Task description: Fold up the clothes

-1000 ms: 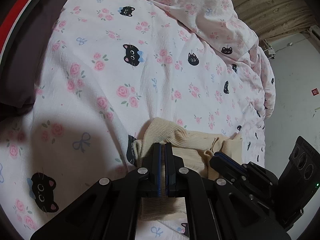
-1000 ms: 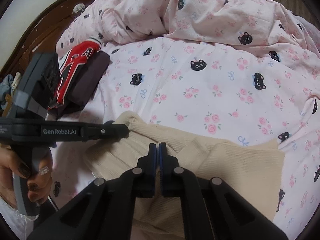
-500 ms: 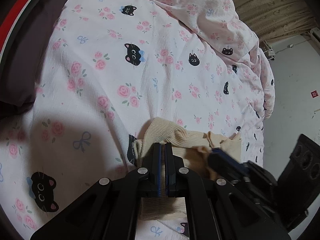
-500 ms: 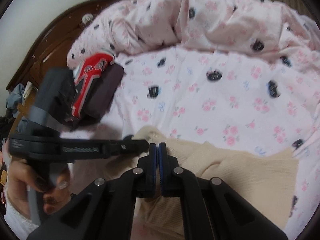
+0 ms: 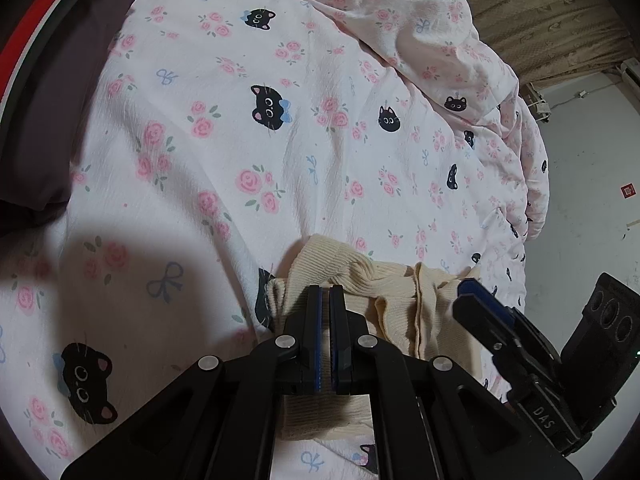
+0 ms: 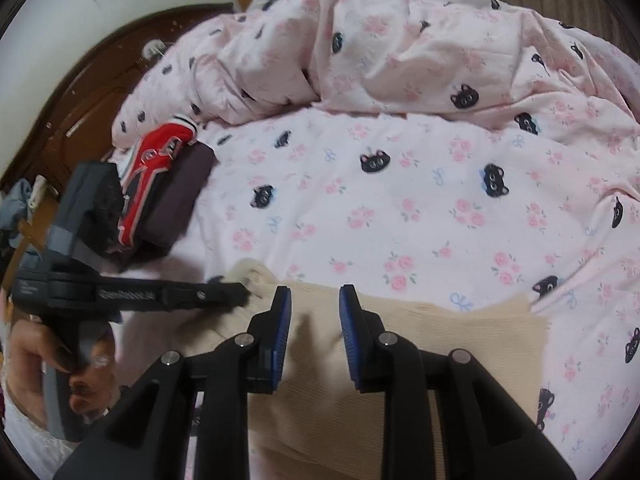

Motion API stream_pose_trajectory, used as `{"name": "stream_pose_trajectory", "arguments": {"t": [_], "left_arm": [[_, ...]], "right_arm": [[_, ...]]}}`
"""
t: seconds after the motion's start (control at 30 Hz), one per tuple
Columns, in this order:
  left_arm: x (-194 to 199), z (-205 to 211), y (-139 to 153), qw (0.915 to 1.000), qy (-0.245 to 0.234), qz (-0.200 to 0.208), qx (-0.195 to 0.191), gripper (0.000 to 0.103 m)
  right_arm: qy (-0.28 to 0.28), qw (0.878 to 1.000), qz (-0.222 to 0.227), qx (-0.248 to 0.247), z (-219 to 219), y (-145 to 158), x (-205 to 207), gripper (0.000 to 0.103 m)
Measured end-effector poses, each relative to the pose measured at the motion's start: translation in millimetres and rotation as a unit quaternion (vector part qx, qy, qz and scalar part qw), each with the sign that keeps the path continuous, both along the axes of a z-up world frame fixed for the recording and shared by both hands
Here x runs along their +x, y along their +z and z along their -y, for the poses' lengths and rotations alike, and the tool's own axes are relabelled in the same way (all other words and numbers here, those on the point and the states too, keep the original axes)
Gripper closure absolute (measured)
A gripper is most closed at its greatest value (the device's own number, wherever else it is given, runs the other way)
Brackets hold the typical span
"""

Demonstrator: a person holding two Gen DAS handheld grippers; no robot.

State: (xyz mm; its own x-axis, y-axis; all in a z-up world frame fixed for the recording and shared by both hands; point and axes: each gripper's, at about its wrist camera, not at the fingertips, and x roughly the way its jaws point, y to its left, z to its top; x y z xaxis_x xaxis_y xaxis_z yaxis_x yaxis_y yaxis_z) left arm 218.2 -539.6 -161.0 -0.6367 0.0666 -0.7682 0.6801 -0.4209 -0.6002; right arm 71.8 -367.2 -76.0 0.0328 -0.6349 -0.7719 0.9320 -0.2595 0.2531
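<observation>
Down at the near edge of the bed (image 6: 420,200), the cream sweater (image 6: 440,340) lies with its long axis running across. Left gripper (image 5: 329,300) is clenched on its bunched end. Right gripper (image 6: 314,300), just beside, is letting go, its fingers (image 6: 282,320) parting over flat knit, nothing pinched.

I see a bed under a pink sheet (image 5: 304,152) printed with roses and black cats, a rumpled duvet (image 6: 400,48) at its far side, a dark wooden headboard (image 6: 92,92) far left, and a white wall (image 5: 588,168) right.
</observation>
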Motion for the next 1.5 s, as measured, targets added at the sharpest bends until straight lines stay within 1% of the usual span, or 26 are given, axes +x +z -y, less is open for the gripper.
{"name": "stream_pose_trajectory", "arguments": {"t": [0.17, 0.27, 0.33, 0.37, 0.43, 0.5, 0.67, 0.87, 1.1, 1.13, 1.17, 1.23, 1.3, 1.33, 1.37, 1.4, 1.43, 1.5], "left_arm": [[0, 0, 0, 1.0000, 0.000, 0.000, 0.000, 0.101], [-1, 0, 0, 1.0000, -0.001, 0.000, 0.000, 0.101], [-1, 0, -1, 1.0000, -0.002, 0.001, 0.000, 0.101], [-1, 0, -1, 1.0000, -0.002, 0.001, 0.000, 0.101], [-1, 0, -1, 1.0000, -0.003, 0.001, 0.000, 0.101], [-1, 0, -1, 1.0000, -0.003, 0.001, 0.000, 0.101], [-1, 0, -1, 1.0000, -0.002, 0.002, -0.001, 0.101], [-1, -1, -1, 1.0000, -0.002, 0.002, -0.002, 0.101], [-1, 0, -1, 1.0000, -0.003, 0.002, -0.002, 0.101], [-1, -1, -1, 1.0000, -0.002, 0.002, -0.002, 0.101], [-1, -1, -1, 1.0000, -0.003, 0.002, -0.002, 0.101], [-1, 0, -1, 1.0000, -0.003, 0.002, -0.001, 0.101], [-1, 0, -2, 1.0000, -0.003, 0.001, 0.000, 0.101], [-1, 0, -1, 1.0000, -0.003, 0.001, 0.000, 0.101], [-1, 0, -1, 1.0000, -0.003, 0.001, 0.000, 0.101], [-1, 0, -1, 1.0000, -0.003, 0.001, 0.001, 0.101], [-1, 1, -2, 1.0000, -0.003, 0.001, 0.001, 0.101], [-1, 1, -2, 1.0000, -0.003, 0.001, 0.002, 0.101]], "right_arm": [[0.000, 0.999, -0.017, 0.032, 11, -21, 10, 0.076], [-0.006, 0.999, -0.028, 0.040, 16, -30, 12, 0.076], [-0.009, 0.999, -0.029, 0.043, 16, -33, 12, 0.081], [-0.010, 0.999, -0.027, 0.040, 15, -33, 11, 0.083], [-0.012, 0.999, -0.022, 0.034, 11, -31, 8, 0.092], [-0.014, 0.999, -0.014, 0.027, 6, -27, 3, 0.094], [-0.003, 1.000, 0.019, -0.001, -6, -14, -1, 0.095], [0.025, 0.999, 0.032, -0.019, -12, 0, 9, 0.095], [0.045, 0.998, 0.050, -0.013, -6, -9, 17, 0.095], [0.050, 0.997, 0.051, -0.004, -3, -13, 18, 0.095], [0.055, 0.997, 0.051, 0.006, 0, -18, 20, 0.092], [0.061, 0.997, 0.050, 0.020, 5, -25, 22, 0.091], [0.066, 0.997, 0.043, 0.010, 1, -22, 24, 0.088], [0.069, 0.997, 0.041, 0.002, -3, -20, 24, 0.079], [0.074, 0.997, 0.035, -0.016, -10, -13, 24, 0.073], [0.080, 0.996, 0.024, -0.028, -16, -7, 25, 0.062], [0.087, 0.995, 0.013, -0.039, -22, -1, 27, 0.060], [0.110, 0.993, -0.015, -0.046, -33, 8, 33, 0.060]]}}
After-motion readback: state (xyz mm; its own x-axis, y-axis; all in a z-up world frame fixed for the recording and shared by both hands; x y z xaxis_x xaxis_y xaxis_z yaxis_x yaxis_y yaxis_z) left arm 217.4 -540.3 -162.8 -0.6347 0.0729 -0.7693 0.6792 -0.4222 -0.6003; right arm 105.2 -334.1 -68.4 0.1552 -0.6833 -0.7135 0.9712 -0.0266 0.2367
